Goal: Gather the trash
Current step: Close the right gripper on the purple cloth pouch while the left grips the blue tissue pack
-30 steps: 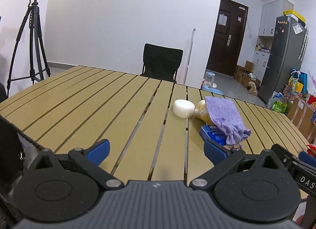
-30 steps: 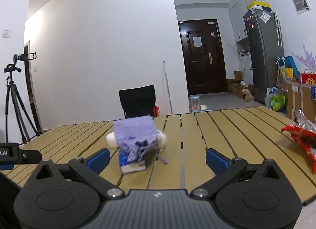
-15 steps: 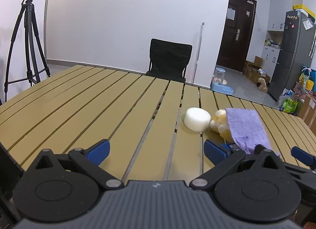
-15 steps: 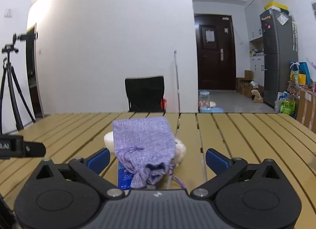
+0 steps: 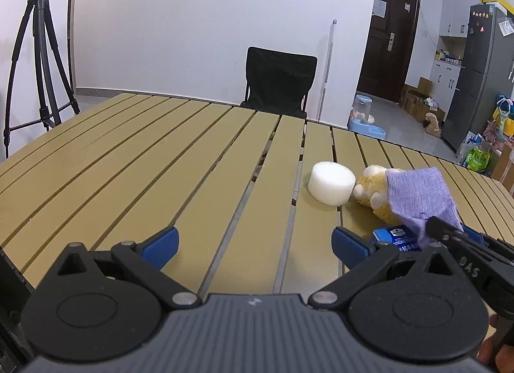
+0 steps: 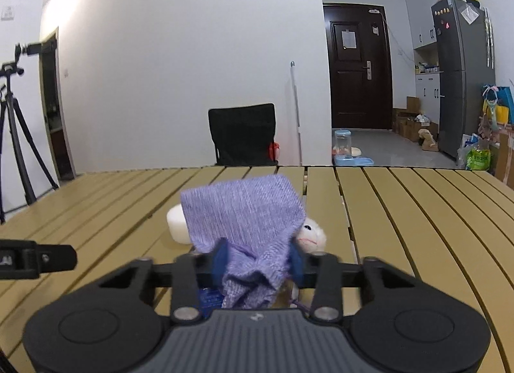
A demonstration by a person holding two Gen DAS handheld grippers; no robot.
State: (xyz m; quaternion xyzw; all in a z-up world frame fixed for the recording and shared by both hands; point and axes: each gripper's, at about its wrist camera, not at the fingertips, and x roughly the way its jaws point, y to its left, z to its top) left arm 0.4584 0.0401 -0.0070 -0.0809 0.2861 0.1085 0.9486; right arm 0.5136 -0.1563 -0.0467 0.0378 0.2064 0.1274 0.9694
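At far left, a black tripod [image 5: 38, 61] on the floor beside the slatted table [image 5: 144, 160]. Behind the table, a black chair [image 5: 279, 80], then a thin white pole [image 5: 327, 64] against the wall. Farther right, a dark door [image 6: 356, 67], a pet feeder [image 6: 348, 151] on the floor, a grey fridge [image 6: 462, 77] and bags beside it.

On the table, from left to right in the left wrist view: a white cylinder [image 5: 331, 186] lying on its side, touching a yellow plush toy [image 5: 374, 193]; over the toy, a purple pouch [image 5: 417, 196]; under the pouch's near end, a blue packet [image 5: 398, 239].

Left gripper [image 5: 253, 242] — jaws wide, nothing between them, only bare slats ahead; the cluster just beyond its right finger.

Right gripper [image 6: 257, 260] — jaws just closed in, now narrow, pinching the gathered neck of the purple pouch between the blue pads [image 6: 221, 260].

Seen only from the left wrist: the yellow body of the toy, the print on the blue packet, and the right gripper reaching the pouch from the side. Seen only from the right wrist: the toy's white face peeping out right of the pouch, with most of the cylinder and packet hidden behind the cloth, and the left gripper's tip at the left edge.
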